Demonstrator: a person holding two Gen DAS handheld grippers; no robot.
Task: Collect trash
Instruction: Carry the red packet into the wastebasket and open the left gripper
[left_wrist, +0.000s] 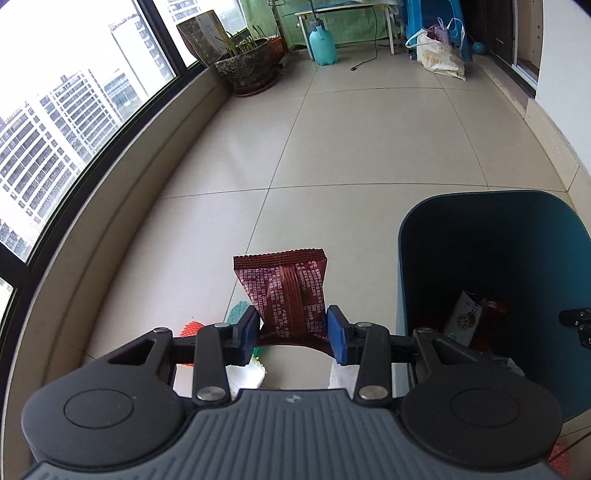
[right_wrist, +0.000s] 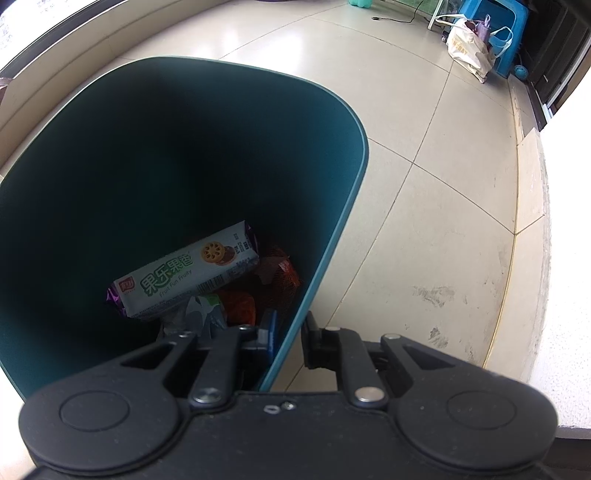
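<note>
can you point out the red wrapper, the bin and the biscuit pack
red wrapper (left_wrist: 284, 291), left wrist view, middle of its printed back
bin (right_wrist: 332, 229), right wrist view, right-hand wall near the rim
biscuit pack (right_wrist: 184, 280), right wrist view, white front with green lettering

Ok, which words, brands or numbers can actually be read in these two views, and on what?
"果乐果香" and "Fruit Fun Fruity": white biscuit packet inside the teal plastic bin.
Dark red foil wrapper in the left gripper: dense white print, too small to read.
Cream tote bag: yellow lettering, blurred.
Cardboard box by the window: unreadable.
</note>
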